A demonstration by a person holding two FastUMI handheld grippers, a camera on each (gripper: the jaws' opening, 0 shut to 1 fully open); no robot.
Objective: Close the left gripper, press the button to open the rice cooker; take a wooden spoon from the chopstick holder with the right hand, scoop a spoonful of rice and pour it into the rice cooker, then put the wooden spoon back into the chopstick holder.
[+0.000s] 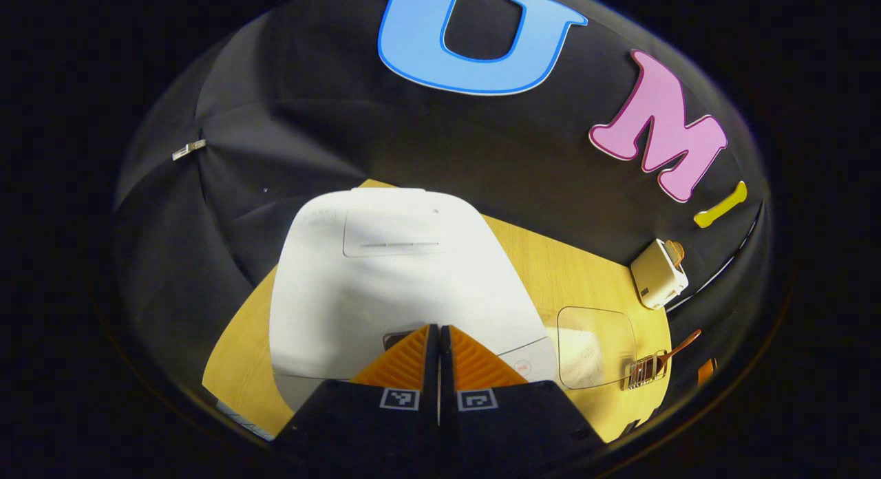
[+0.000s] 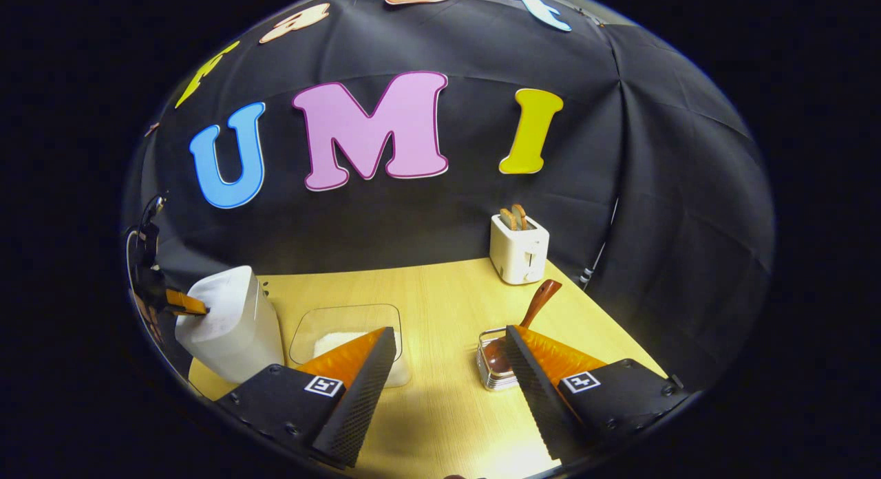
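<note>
Left gripper view: left gripper [image 1: 438,341] has its fingers pressed together, tips right over the front edge of the white rounded-lid plastic rice cooker [image 1: 392,272], lid down, so the button press looks like the current step; I can't tell if there's contact yet. Right gripper view: right gripper [image 2: 451,369] is spread wide, pinching nothing, hovering above the light wooden table [image 2: 440,286]. Brown wooden spoon [image 2: 533,307] stands tilted in the small metal-wire chopstick holder [image 2: 492,365], bowl end down, handle leaning up and away, just beyond the right finger. Clear square plastic container of white rice [image 2: 344,331] sits between cooker and holder. White toaster with two bread slices [image 2: 519,248] is at the back wall, well clear. Handling guess: spoon is light, stiff, smooth, may swivel in a pinch; grab mid-handle above the holder rim. Holder looks light, could tip or drag when the spoon lifts. Loose rice spills easily, keep the bowl level.
</note>
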